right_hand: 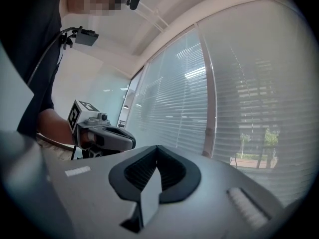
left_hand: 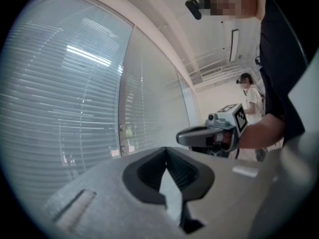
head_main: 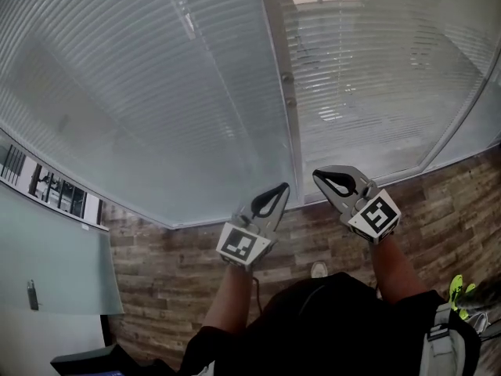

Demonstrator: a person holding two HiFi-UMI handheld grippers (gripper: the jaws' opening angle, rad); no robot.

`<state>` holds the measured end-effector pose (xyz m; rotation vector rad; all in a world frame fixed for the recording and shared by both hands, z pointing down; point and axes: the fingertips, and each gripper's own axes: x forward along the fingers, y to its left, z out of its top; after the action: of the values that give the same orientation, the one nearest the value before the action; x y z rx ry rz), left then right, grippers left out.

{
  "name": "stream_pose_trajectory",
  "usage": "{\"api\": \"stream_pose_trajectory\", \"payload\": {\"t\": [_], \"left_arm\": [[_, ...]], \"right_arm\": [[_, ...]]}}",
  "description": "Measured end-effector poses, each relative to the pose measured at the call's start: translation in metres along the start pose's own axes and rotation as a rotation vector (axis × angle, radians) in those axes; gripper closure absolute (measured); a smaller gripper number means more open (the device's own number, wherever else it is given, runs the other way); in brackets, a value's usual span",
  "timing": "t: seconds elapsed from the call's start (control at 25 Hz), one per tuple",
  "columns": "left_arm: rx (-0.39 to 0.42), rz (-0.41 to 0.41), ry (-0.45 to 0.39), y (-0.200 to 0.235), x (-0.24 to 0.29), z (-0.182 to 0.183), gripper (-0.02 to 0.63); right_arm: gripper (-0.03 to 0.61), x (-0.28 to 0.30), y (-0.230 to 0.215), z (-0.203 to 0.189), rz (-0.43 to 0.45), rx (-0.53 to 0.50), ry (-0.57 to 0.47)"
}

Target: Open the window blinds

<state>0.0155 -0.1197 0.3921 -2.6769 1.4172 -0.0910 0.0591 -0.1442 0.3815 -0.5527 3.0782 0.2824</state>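
At lower centre of the head view, the left gripper [head_main: 279, 188] and right gripper [head_main: 319, 175] sit side by side, both with jaws pressed together and empty. The blinds [head_main: 156, 92] fill the upper frame.

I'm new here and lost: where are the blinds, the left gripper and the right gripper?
blinds [head_main: 156, 92]: head view, slats of the left panel.
left gripper [head_main: 282, 187]: head view, closed fingertips.
right gripper [head_main: 317, 175]: head view, closed fingertips.

The window blinds [head_main: 156, 92] run past the head view's top edge.
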Motion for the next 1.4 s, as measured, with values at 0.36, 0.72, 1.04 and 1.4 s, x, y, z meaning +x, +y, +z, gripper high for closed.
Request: {"api": "stream_pose_trajectory", "payload": {"t": [0.36,0.72,1.04,1.4], "left_arm": [[0.017,0.062,-0.008,0.020,0.037,-0.006,0.611],[0.035,0.085,-0.042,0.035,0.064,-0.007,0.609],[0.057,0.066,-0.032,0.042,0.072,0.009,0.611],[0.054,0.036,-0.034,0.050,0.072,0.008,0.609]], "right_arm": [[0.574,0.006,-0.041,-0.011,0.045,-0.003,-0.014],[0.574,0.006,-0.073,-0.013,0.035,-0.041,-0.048],[0.574,0.013,-0.080,0.000,0.036,-0.040,-0.039],[0.574,0.018,-0.086,0.002,-0.007,-0.064,-0.047]]}}
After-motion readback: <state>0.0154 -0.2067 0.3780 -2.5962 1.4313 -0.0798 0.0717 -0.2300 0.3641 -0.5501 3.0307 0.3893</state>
